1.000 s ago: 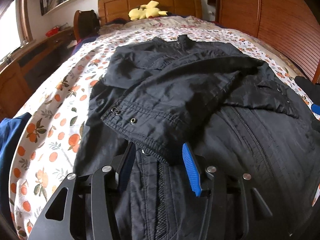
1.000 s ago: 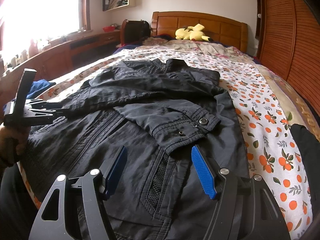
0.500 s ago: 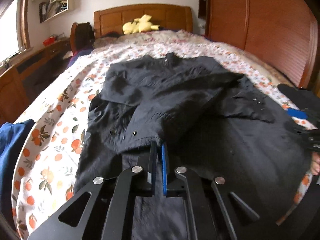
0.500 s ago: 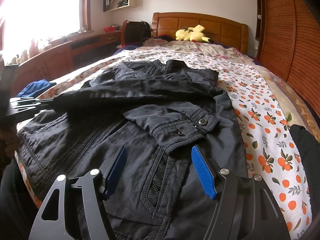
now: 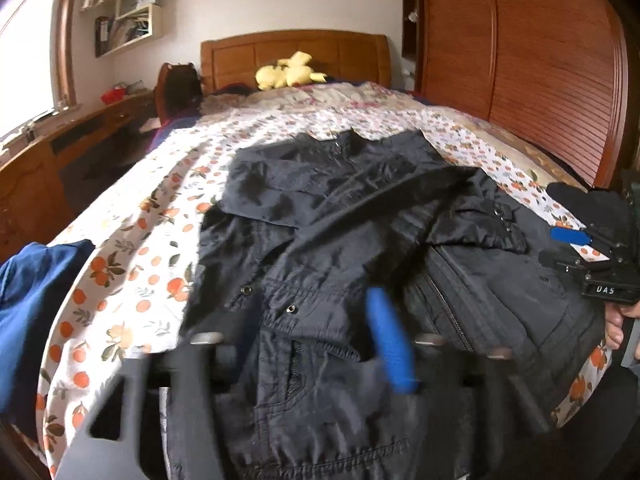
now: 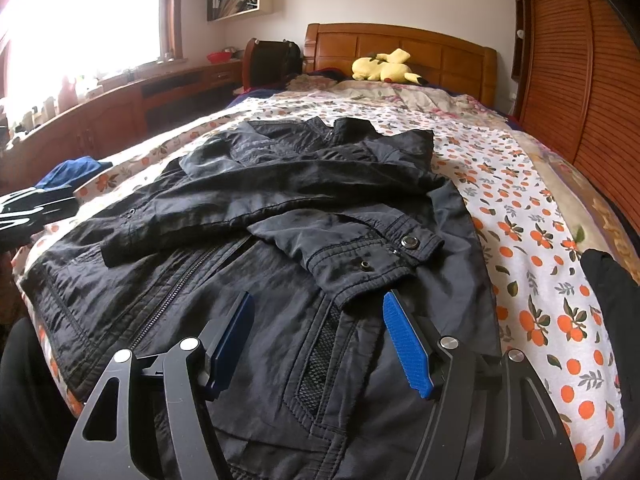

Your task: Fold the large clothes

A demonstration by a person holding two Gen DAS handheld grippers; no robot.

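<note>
A black jacket (image 5: pixel 360 240) lies flat on the bed, collar toward the headboard, both sleeves folded across its front; it fills the right wrist view (image 6: pixel 280 220) too. My left gripper (image 5: pixel 316 336) is open and blurred, above the hem near the left sleeve cuff (image 5: pixel 280 300), holding nothing. My right gripper (image 6: pixel 320 336) is open and empty above the hem, just short of the right sleeve cuff (image 6: pixel 380 256). The right gripper also shows at the right edge of the left wrist view (image 5: pixel 592 252).
The bed has an orange-print sheet (image 6: pixel 540 220) and a wooden headboard (image 6: pixel 400 48) with a yellow plush toy (image 6: pixel 384 66). A blue garment (image 5: pixel 32 288) lies at the bed's left edge. A wooden wardrobe (image 5: pixel 540 80) stands to the right, a desk (image 6: pixel 120 108) to the left.
My left gripper was shut half a second ago and has opened again. It has moved back over the left cuff. The right gripper has stayed open and still.
</note>
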